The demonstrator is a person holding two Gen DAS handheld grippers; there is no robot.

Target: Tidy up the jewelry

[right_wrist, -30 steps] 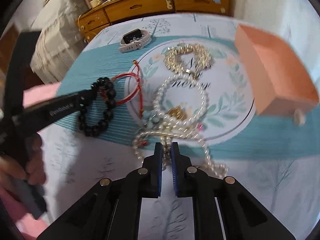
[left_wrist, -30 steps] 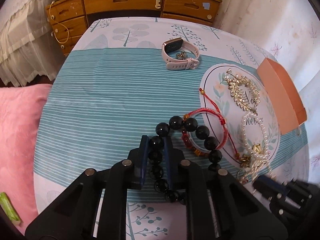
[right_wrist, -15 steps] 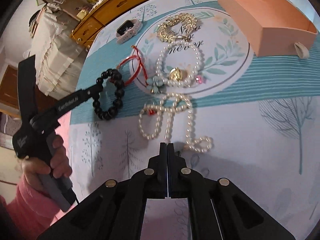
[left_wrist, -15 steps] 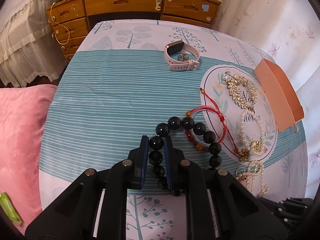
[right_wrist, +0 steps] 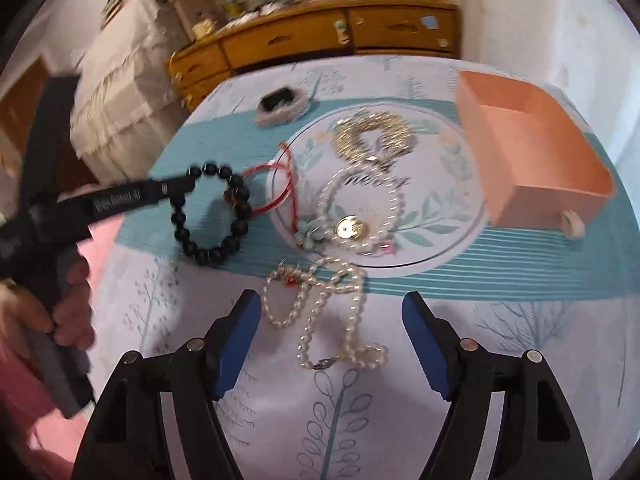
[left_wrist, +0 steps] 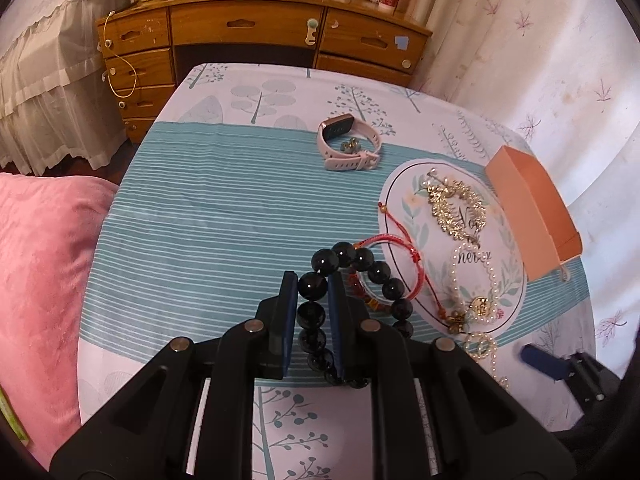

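My left gripper point(left_wrist: 313, 286) is shut on the black bead bracelet point(left_wrist: 360, 280), which also shows in the right wrist view point(right_wrist: 212, 216). My right gripper point(right_wrist: 332, 312) is wide open just above a tangled pearl necklace point(right_wrist: 320, 308). A round floral mat point(right_wrist: 440, 200) carries a gold bracelet point(right_wrist: 374, 140), a pearl bracelet with a gold charm point(right_wrist: 352, 224) and a red cord bracelet point(right_wrist: 280, 196). An open orange box point(right_wrist: 532, 160) stands to the mat's right.
A pink smartwatch point(left_wrist: 348, 148) lies further back on the teal striped tablecloth point(left_wrist: 224, 216). A wooden dresser point(left_wrist: 256, 40) stands behind the table. A pink cushion point(left_wrist: 40, 280) lies to the left.
My right gripper was shut half a second ago and has opened wide over the pearl necklace. My left gripper still holds the black bead bracelet in about the same place.
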